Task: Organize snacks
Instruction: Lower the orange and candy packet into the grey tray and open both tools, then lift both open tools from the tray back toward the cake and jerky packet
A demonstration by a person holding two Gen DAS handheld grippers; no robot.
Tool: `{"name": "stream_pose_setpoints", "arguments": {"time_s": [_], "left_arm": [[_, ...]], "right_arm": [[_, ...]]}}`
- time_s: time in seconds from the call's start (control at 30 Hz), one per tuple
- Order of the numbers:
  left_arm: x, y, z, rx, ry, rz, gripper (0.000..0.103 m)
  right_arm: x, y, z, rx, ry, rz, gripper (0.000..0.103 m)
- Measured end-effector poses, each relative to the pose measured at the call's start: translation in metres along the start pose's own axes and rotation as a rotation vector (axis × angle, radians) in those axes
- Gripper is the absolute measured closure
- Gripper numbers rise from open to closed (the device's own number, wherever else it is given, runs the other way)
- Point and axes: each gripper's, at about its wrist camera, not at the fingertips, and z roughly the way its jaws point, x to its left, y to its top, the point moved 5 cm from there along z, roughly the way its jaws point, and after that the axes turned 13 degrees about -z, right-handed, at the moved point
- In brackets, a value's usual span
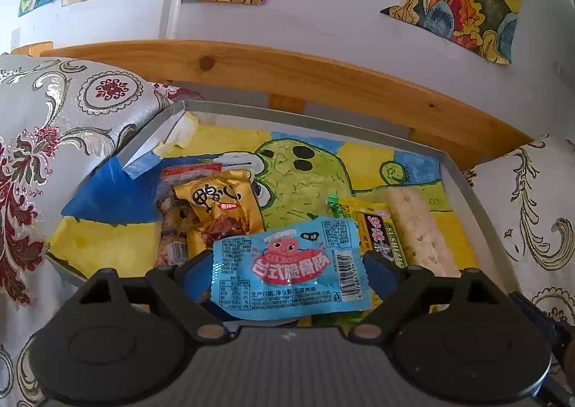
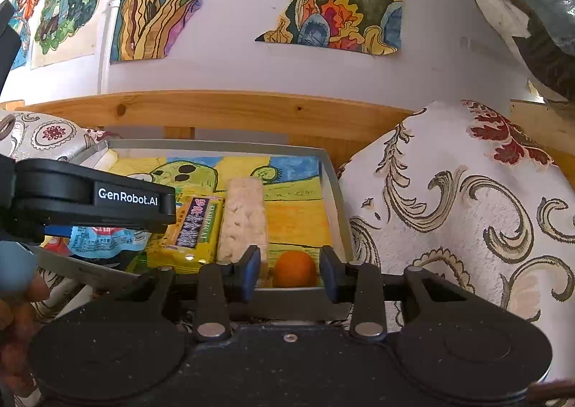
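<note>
A grey tray (image 1: 323, 112) lined with a coloured drawing holds several snacks: a gold packet (image 1: 222, 202), a yellow-green pack (image 1: 377, 231) and a pale rice bar (image 1: 420, 227). My left gripper (image 1: 287, 263) hangs over the tray's near side, jaws wide, pads against the two short edges of a blue snack packet (image 1: 287, 274). From the right wrist view the left gripper (image 2: 143, 205) shows side-on with the blue packet (image 2: 104, 238) sagging below it. My right gripper (image 2: 290, 263) is open at the tray's front rim (image 2: 294, 302). An orange (image 2: 295, 268) lies in the near right corner, beyond its fingers.
Patterned cloth (image 2: 449, 209) bulges to the right of the tray, and a patterned cushion (image 1: 72, 101) sits to its left. A wooden rail (image 1: 287, 72) runs behind, below a wall hung with drawings. A person's hand (image 2: 14, 299) shows at the left edge.
</note>
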Motion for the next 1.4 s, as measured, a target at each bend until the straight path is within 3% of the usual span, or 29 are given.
{"name": "stream_pose_setpoints", "arguments": {"time_s": [0.23, 0.4, 0.6, 0.87, 1.13, 1.4], "left_arm": [[0.002, 0.011, -0.015, -0.024, -0.002, -0.021, 0.002], [0.009, 0.024, -0.036, -0.058, -0.003, -0.032, 0.001], [0.024, 0.033, -0.067, -0.113, 0.014, -0.022, 0.001], [0.043, 0.041, -0.121, -0.2, 0.018, 0.009, 0.001], [0.062, 0.037, -0.168, -0.234, 0.025, 0.026, 0.001], [0.088, 0.022, -0.208, -0.245, 0.023, 0.056, 0.001]], "right_arm": [[-0.009, 0.005, -0.006, -0.017, -0.011, 0.022, 0.045], [-0.015, 0.016, -0.022, -0.064, -0.03, 0.037, 0.024], [-0.026, 0.029, -0.049, -0.115, -0.056, 0.079, 0.005], [-0.033, 0.039, -0.094, -0.16, -0.044, 0.099, 0.001], [-0.02, 0.044, -0.146, -0.235, -0.048, 0.042, 0.001], [-0.012, 0.037, -0.195, -0.278, -0.063, 0.073, 0.001]]}}
